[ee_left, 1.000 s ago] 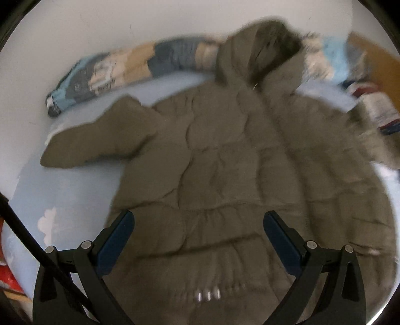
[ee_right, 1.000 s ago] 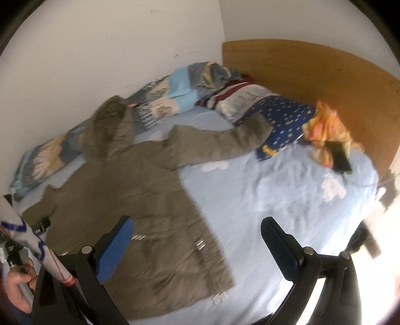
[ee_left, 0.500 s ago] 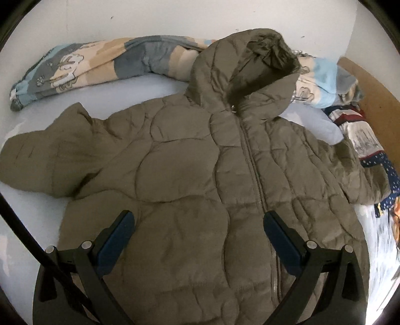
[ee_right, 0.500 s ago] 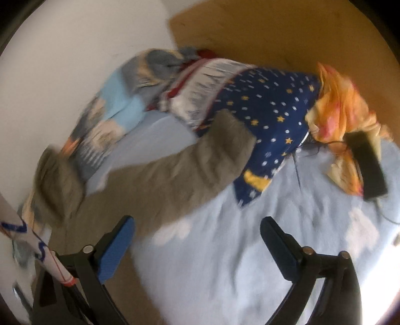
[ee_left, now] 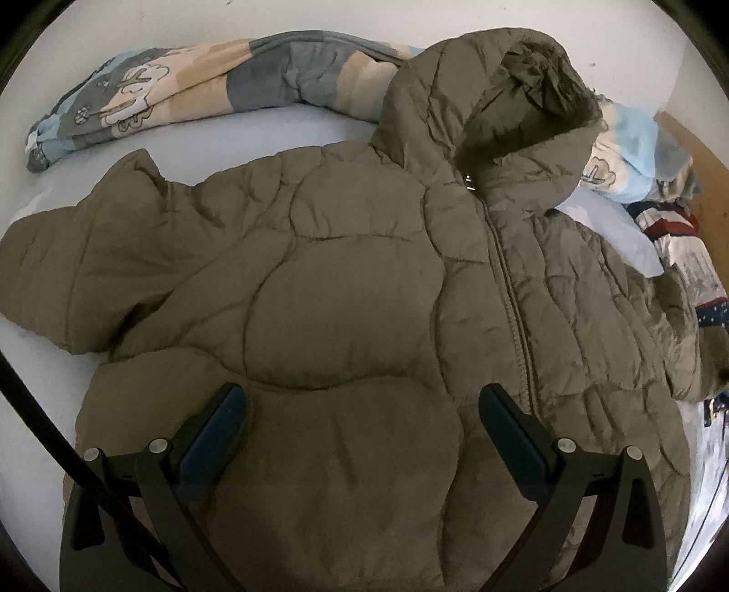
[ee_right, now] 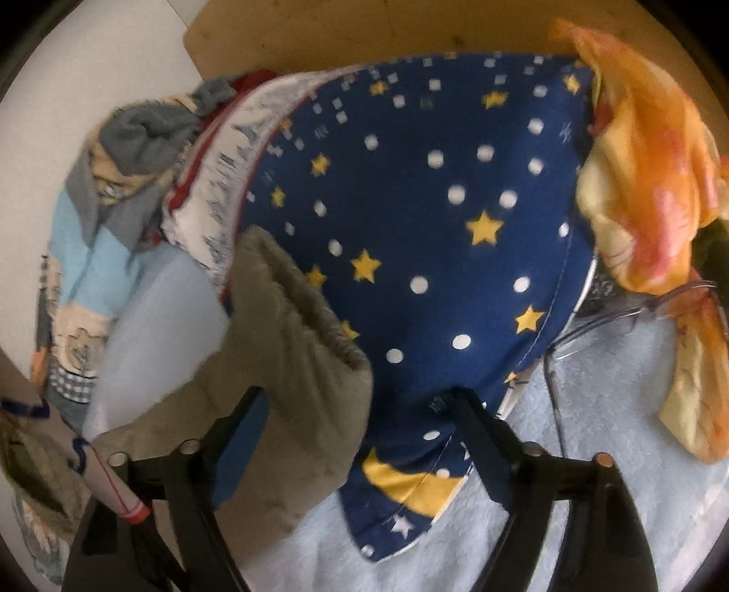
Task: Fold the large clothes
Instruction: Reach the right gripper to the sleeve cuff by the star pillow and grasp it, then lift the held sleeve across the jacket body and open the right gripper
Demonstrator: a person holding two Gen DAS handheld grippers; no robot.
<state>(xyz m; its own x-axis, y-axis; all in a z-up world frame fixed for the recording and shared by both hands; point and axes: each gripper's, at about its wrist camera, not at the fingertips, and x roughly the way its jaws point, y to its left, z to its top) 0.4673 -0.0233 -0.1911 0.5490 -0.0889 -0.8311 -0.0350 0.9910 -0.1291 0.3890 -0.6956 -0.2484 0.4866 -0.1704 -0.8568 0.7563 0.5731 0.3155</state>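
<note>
Olive hooded puffer jacket (ee_left: pixel 364 296) lay zipped, front up, filling frame centre on pale blue sheet (ee_left: pixel 27 373). Left gripper (ee_left: pixel 364 405) hovered w/ jaws spread over its lower front. Right gripper (ee_right: pixel 355 410), jaws apart, straddled sleeve cuff (ee_right: pixel 300 364) beside star-print pillow (ee_right: pixel 433 205), lower centre.

Home bedroom: pale blue bedsheet (ee_left: pixel 291 123) against a white wall, wooden headboard (ee_right: pixel 364 32), navy star-print pillow (ee_right: pixel 433 205), rolled cartoon-print blanket (ee_left: pixel 182 100), crumpled orange cloth (ee_right: pixel 647 191).

Left gripper (ee_left: pixel 362 421) and right gripper (ee_right: pixel 357 426), jaws wide apart, empty.
</note>
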